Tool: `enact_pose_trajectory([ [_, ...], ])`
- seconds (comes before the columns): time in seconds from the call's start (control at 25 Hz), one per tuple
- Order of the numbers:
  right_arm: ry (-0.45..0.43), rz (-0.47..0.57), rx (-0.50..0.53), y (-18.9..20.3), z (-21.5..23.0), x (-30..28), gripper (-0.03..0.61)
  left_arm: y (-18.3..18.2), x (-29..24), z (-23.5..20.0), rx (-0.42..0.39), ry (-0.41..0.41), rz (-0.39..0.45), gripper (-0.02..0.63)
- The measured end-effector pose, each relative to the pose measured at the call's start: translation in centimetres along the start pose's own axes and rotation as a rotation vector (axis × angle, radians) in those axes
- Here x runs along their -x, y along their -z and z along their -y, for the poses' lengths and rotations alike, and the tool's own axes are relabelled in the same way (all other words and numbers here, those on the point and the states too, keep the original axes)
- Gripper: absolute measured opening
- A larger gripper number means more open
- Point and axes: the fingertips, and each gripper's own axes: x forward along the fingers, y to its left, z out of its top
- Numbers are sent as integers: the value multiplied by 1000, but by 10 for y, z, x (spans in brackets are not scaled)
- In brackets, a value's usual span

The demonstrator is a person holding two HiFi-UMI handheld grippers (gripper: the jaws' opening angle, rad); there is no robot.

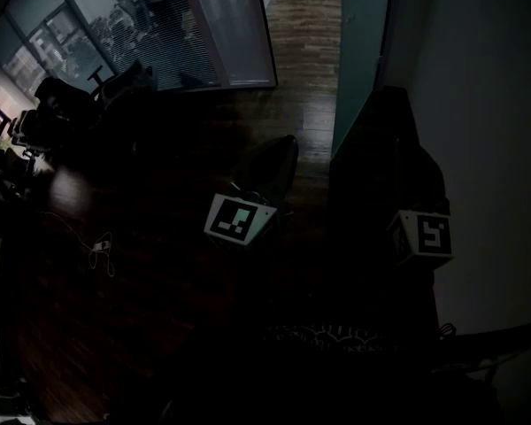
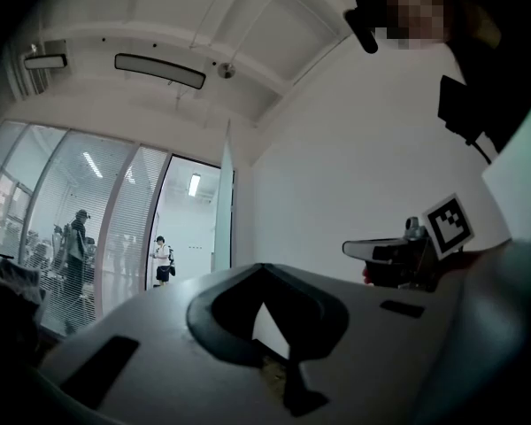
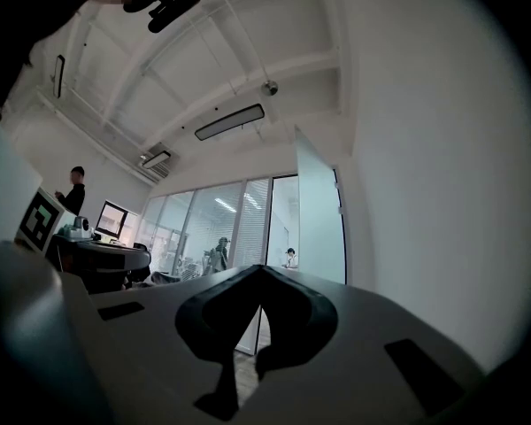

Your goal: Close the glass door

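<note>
White wall (image 1: 487, 104) beside open frosted teal glass door (image 1: 363, 51); left gripper (image 2: 264, 267) and right gripper (image 3: 264, 268) closed, empty.

There are two grippers, the left gripper (image 2: 262, 271) and the right gripper (image 3: 262, 271), and two marker cubes (image 1: 239, 220) (image 1: 422, 235). There is one glass door (image 3: 319, 211). Three people (image 3: 73, 189) (image 3: 219, 253) (image 3: 289, 257) stand about. Two long ceiling lights (image 3: 230, 122) (image 3: 157, 158) hang overhead. In the dim head view there are perhaps two office chairs (image 1: 57, 96) (image 1: 128, 78).

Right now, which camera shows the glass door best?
The right gripper view: the glass door shows its broad face, well lit. Left gripper view has it nearly edge-on; head view, steeply from above.
</note>
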Motion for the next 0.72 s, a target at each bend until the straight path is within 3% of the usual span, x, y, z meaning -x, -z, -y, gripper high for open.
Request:
enact_pose_trajectory([
  [0.32, 43, -13, -19, 5, 5, -5, 3, -1, 2, -13, 2, 1, -8, 2],
  [0.72, 61, -52, -24, 35, 20, -36, 3, 29, -24, -33, 17, -11, -28, 2],
])
